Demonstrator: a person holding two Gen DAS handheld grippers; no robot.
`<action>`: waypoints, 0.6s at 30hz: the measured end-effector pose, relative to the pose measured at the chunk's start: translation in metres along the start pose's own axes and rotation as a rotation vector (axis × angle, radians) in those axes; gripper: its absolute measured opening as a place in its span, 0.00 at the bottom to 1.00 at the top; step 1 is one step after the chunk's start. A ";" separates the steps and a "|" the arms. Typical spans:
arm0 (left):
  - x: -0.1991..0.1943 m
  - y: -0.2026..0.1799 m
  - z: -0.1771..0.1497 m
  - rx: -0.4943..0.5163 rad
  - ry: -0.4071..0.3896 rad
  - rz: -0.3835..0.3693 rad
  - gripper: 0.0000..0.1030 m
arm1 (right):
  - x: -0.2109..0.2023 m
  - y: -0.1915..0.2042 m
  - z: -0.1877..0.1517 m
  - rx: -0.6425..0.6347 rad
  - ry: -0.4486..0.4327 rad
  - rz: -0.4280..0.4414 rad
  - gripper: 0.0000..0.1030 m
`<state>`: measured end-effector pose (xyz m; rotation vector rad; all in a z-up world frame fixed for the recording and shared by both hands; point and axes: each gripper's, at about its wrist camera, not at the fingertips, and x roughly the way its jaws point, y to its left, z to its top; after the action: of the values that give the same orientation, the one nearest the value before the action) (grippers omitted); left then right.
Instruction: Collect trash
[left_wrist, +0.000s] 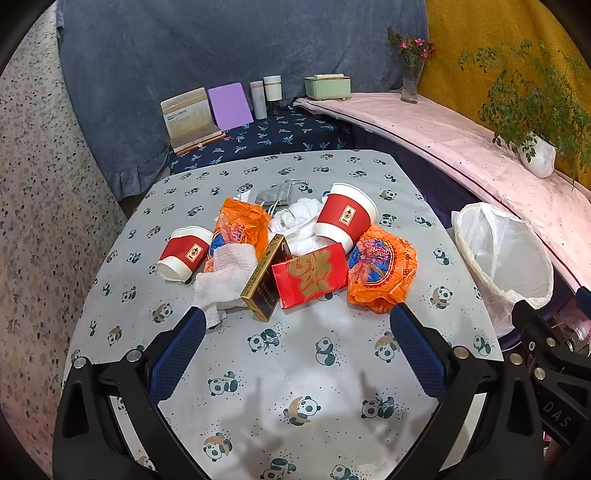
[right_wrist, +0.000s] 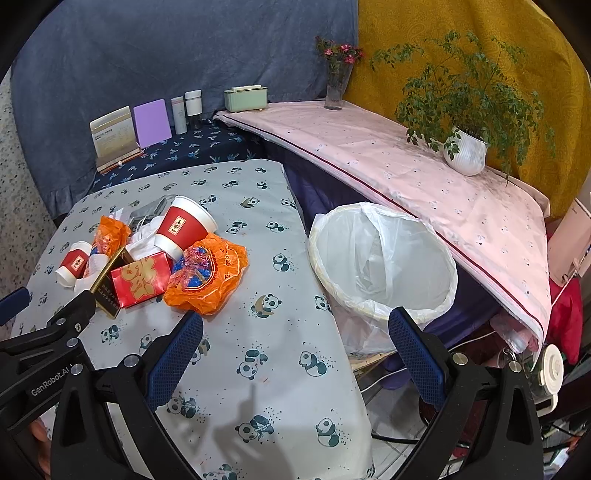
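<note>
A pile of trash lies on the panda-print table (left_wrist: 295, 369): two red paper cups (left_wrist: 345, 218) (left_wrist: 184, 253), two orange wrappers (left_wrist: 382, 273) (left_wrist: 240, 230), a red packet (left_wrist: 310, 275), a gold-edged dark box (left_wrist: 264, 284), a white napkin (left_wrist: 225, 277) and white tissue (left_wrist: 301, 221). A white-lined bin (right_wrist: 380, 262) stands right of the table. My left gripper (left_wrist: 297, 317) is open and empty, just in front of the pile. My right gripper (right_wrist: 295, 321) is open and empty, above the table's right edge next to the bin.
A pink-covered shelf (right_wrist: 406, 173) runs behind the bin with a potted plant (right_wrist: 465, 151), a flower vase (right_wrist: 338, 88) and a green box (right_wrist: 245, 98). Cards and bottles (left_wrist: 221, 107) stand on the dark-blue surface at the back. Cables lie on the floor at right.
</note>
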<state>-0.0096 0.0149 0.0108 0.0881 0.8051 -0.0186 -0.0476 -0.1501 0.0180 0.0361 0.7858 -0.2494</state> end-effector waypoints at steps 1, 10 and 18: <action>0.000 0.000 0.000 0.000 0.000 -0.001 0.92 | 0.000 0.000 0.000 0.000 0.001 0.000 0.93; 0.003 -0.004 -0.001 0.010 0.000 -0.005 0.92 | 0.005 -0.007 0.000 0.010 0.006 0.000 0.93; 0.001 -0.007 -0.004 0.016 -0.006 -0.006 0.92 | 0.004 -0.009 -0.003 0.018 0.003 -0.003 0.93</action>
<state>-0.0121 0.0083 0.0069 0.1008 0.7991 -0.0315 -0.0489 -0.1595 0.0134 0.0520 0.7864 -0.2592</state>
